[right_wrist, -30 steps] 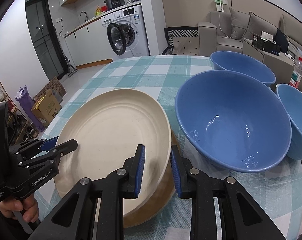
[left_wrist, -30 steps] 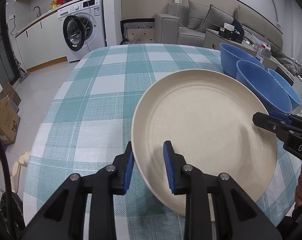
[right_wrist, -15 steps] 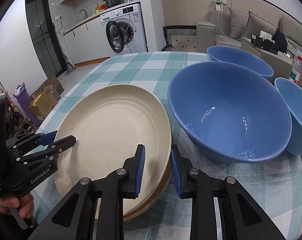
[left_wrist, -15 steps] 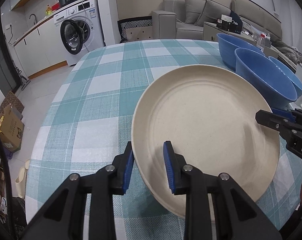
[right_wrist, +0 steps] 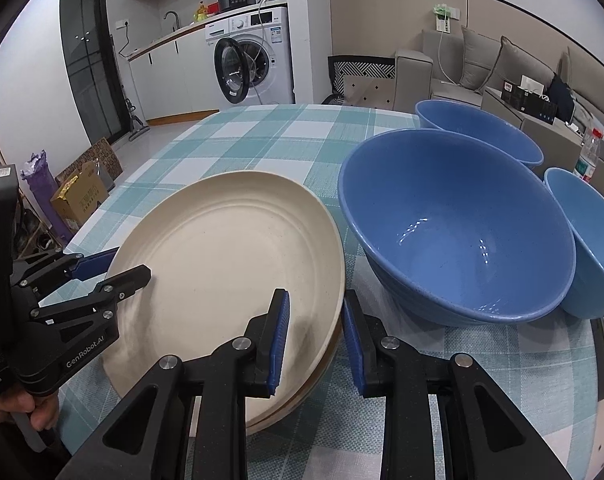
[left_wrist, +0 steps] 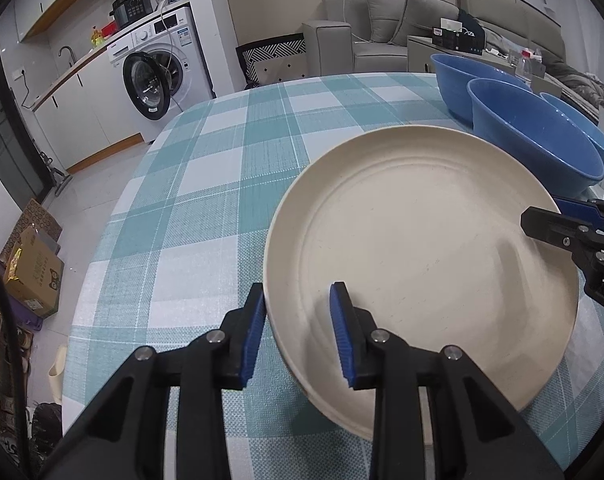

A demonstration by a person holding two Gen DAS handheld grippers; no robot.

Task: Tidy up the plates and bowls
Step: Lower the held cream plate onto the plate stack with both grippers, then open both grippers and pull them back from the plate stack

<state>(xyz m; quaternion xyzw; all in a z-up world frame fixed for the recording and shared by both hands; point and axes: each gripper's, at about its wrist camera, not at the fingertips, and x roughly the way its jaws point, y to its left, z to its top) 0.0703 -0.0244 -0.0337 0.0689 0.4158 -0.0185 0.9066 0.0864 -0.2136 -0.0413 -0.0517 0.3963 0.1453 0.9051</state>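
**Both my grippers on the cream plate, bowls off to the right**

At the left, my left gripper (left_wrist: 297,296) straddles the near-left rim of the cream plate (left_wrist: 422,260): one blue pad lies against the outside of the rim, the other on the inner face. Its jaws have just been opening a little, with the rim between them and the pads touching it. The plate sits over the checked tablecloth (left_wrist: 201,200), towards the table's right half. A second plate (right_wrist: 329,358), browner, shows just under its edge. My right gripper (right_wrist: 314,300) is clamped on the plate's right rim. Just beside it stands the big blue bowl (right_wrist: 454,232), with another blue bowl (right_wrist: 482,132) behind it and a lighter blue bowl (right_wrist: 594,240) touching its right side.
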